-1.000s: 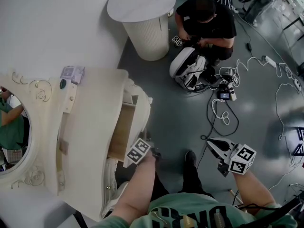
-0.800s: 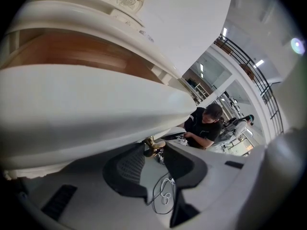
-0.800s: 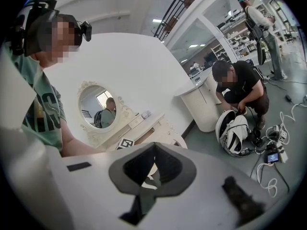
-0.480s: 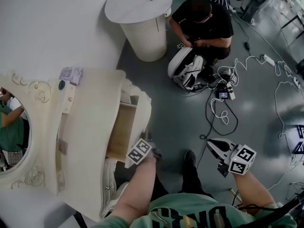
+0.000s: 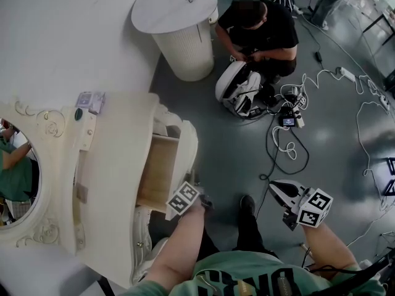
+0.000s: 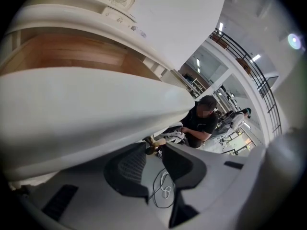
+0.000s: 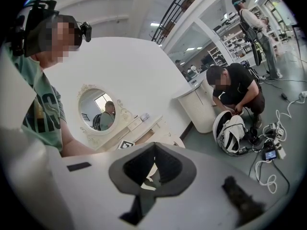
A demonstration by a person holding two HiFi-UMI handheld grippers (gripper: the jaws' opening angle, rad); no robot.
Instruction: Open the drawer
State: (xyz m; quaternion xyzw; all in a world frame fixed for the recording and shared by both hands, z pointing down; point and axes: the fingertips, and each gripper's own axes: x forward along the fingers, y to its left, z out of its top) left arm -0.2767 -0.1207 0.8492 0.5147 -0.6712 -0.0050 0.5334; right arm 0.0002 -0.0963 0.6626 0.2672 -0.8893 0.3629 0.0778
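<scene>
I have the cream drawer with the bare wooden inside (image 5: 159, 168) part-way out of the ornate cream dressing table (image 5: 117, 147) — mid-pull, by my reading. My left gripper (image 6: 153, 151) is closing its narrow-set jaws on the small brass knob (image 6: 151, 144) at their tips. My right gripper (image 7: 153, 147) hangs aside, jaws together, empty. Next — a straight, level pull towards me with a firm pinch

Cream drawer (image 5: 188, 142) with tan wooden inside; grey floor (image 5: 234, 142); black-and-white patterned marker cube (image 5: 183, 199).
</scene>
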